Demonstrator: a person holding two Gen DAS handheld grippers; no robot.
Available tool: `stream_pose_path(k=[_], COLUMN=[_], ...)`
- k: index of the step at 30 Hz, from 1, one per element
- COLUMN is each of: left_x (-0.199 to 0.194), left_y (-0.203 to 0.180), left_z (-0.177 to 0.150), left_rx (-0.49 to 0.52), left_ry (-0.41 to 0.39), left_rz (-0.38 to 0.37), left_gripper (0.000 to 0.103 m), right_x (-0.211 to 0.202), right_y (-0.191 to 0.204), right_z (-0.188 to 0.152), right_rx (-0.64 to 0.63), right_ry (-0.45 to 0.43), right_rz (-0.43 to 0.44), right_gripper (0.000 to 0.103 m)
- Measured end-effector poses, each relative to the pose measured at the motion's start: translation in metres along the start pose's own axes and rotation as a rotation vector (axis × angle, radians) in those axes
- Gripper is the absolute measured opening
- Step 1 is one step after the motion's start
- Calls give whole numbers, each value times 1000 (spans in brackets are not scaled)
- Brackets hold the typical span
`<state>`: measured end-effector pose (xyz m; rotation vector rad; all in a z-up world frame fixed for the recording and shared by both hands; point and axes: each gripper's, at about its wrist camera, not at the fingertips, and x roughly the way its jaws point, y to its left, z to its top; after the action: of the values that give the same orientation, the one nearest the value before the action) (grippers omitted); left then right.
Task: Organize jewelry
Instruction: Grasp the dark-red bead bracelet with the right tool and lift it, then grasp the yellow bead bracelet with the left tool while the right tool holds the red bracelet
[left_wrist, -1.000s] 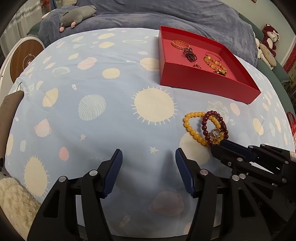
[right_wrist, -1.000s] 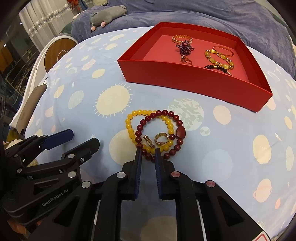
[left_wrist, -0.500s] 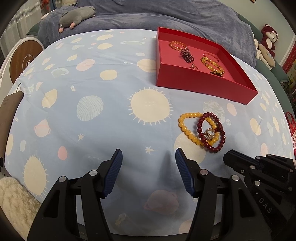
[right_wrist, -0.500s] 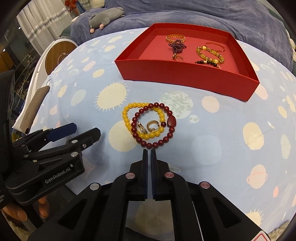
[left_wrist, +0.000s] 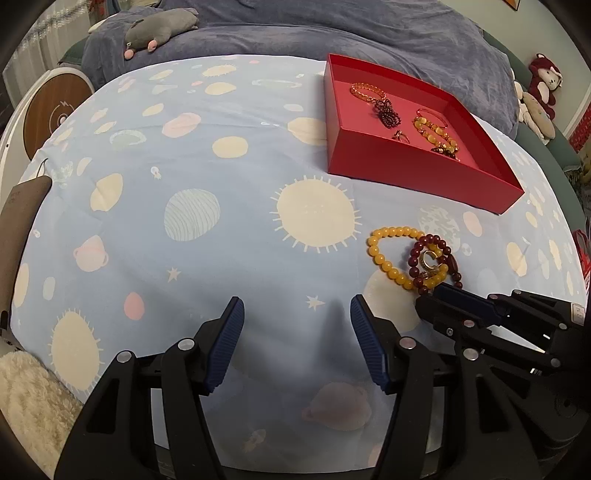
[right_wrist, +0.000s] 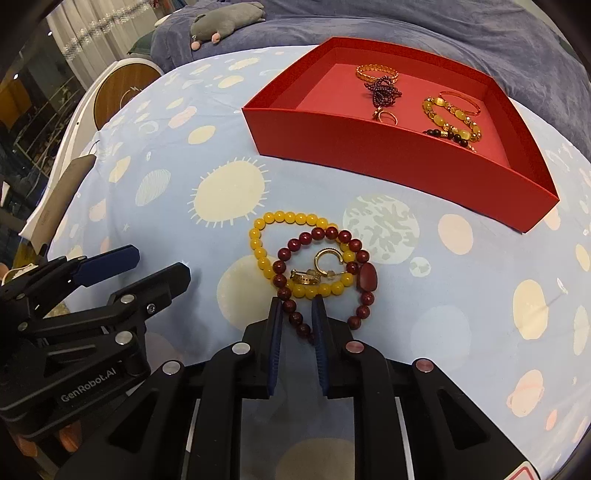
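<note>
On blue planet-print cloth (left_wrist: 192, 155), red tray (right_wrist: 369, 147) fronts blue bedding (left_wrist: 332, 33).

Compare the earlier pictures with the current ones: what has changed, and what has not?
The right gripper came forward again, and its jaws, shut half a second ago, now straddle the dark red bracelet without clamping it. The left gripper stayed open and idle; the red tray and its jewelry are unmoved.

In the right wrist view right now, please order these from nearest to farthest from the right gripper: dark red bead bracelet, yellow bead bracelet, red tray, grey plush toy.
1. dark red bead bracelet: its near beads sit between the right gripper fingers.
2. yellow bead bracelet: just beyond, overlapped by the dark red one, reaching left.
3. red tray: farther back, to the right.
4. grey plush toy: far back, on the blue blanket.
</note>
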<state>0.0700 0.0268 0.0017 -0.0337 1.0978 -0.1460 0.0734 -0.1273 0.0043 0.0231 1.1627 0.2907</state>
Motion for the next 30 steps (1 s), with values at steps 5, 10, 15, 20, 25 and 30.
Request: stream_pose_path(k=[5, 10, 15, 20, 25, 30], left_x=[-1, 0, 6, 25, 37, 38], left_y=[-4, -14, -33, -53, -66, -70], left_z=[4, 12, 26, 34, 34, 32], left_rx=[0, 9, 31, 73, 115, 144], left_ry=[-2, -9, -27, -24, -22, -47], left_rz=[-13, -42, -73, -84, -73, -31], left_gripper=[57, 57, 57, 55, 42, 28], right_x=[-10, -39, -64, -72, -70, -68], right_y=[-9, -23, -41, -52, -59, -61], right_z=[-3, -5, -7, -13, -18, -18], right_rx=[43, 120, 197, 234, 259, 270], right_ry=[-17, -86, -126, -133, -127, -121], right_rz=[4, 27, 35, 29, 31, 34], right_gripper=[7, 7, 7, 7, 7, 7])
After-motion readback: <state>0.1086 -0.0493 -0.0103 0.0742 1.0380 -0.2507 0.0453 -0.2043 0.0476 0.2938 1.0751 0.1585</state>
